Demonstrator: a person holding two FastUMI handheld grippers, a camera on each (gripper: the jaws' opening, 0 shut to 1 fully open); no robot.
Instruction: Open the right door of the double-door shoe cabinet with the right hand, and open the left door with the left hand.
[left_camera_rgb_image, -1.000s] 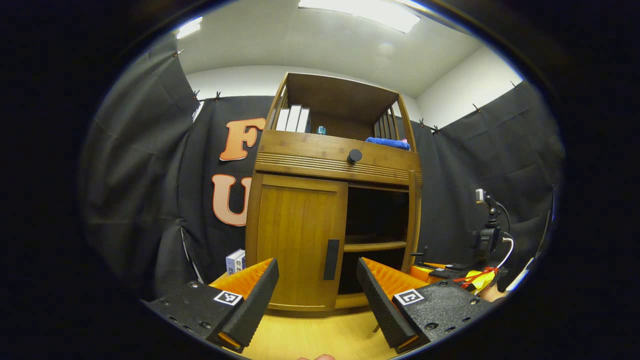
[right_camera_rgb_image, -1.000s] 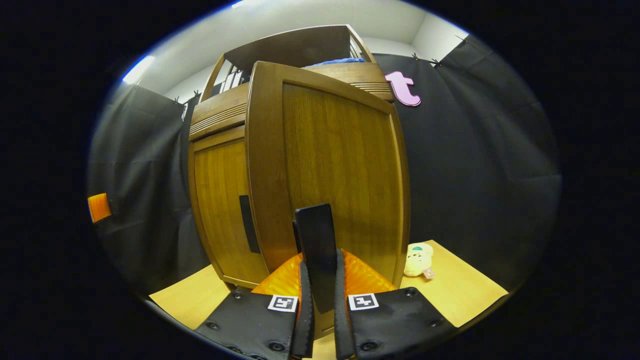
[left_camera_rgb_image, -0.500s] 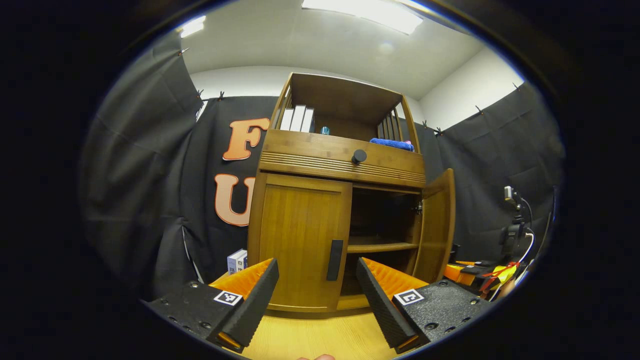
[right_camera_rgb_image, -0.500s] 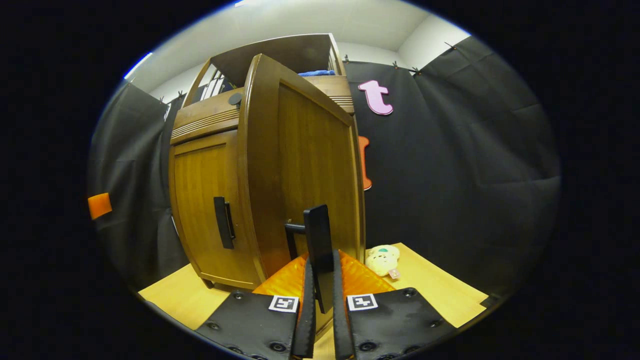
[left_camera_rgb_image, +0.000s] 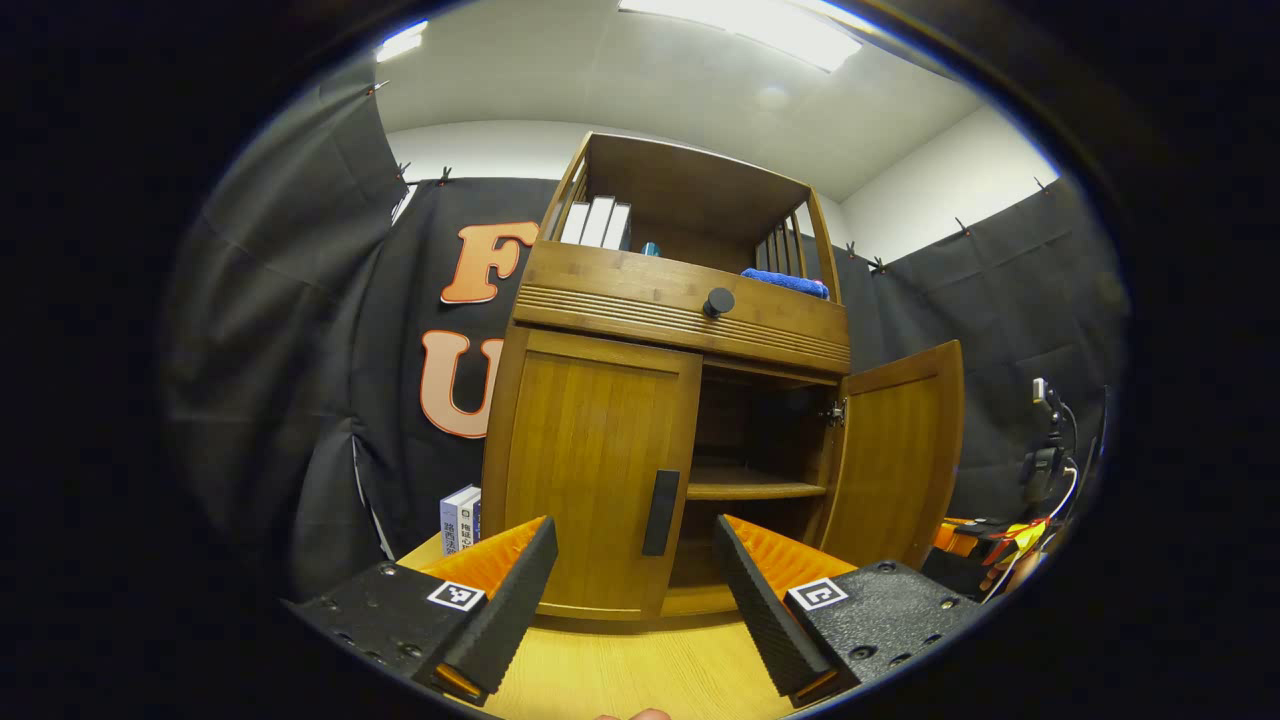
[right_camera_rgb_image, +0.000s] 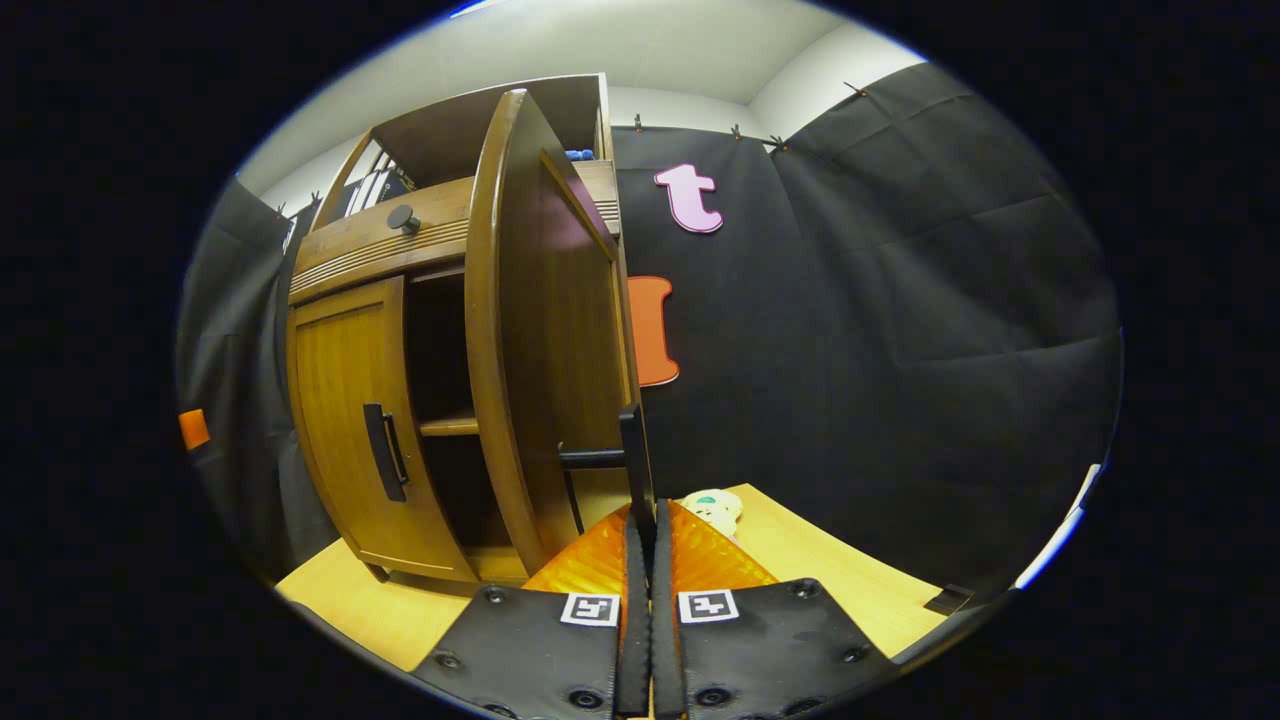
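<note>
With the right tongs (right_camera_rgb_image: 641, 560) clamped on the swung-out right door's handle (right_camera_rgb_image: 632, 455), the wide-open, empty left tongs (left_camera_rgb_image: 633, 590) should straddle the closed left door's handle (left_camera_rgb_image: 661, 512) squarely before pulling.

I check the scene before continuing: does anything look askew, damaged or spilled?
Nothing stands out. The right door stands open with the right gripper shut on its handle; the left door is closed.

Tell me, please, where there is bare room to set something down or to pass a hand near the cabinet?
Free: the wooden floor before the closed left door, and the shelf behind the open right door. Crowded: the top compartment with books and a blue cloth, and the floor by the plush toy.
</note>
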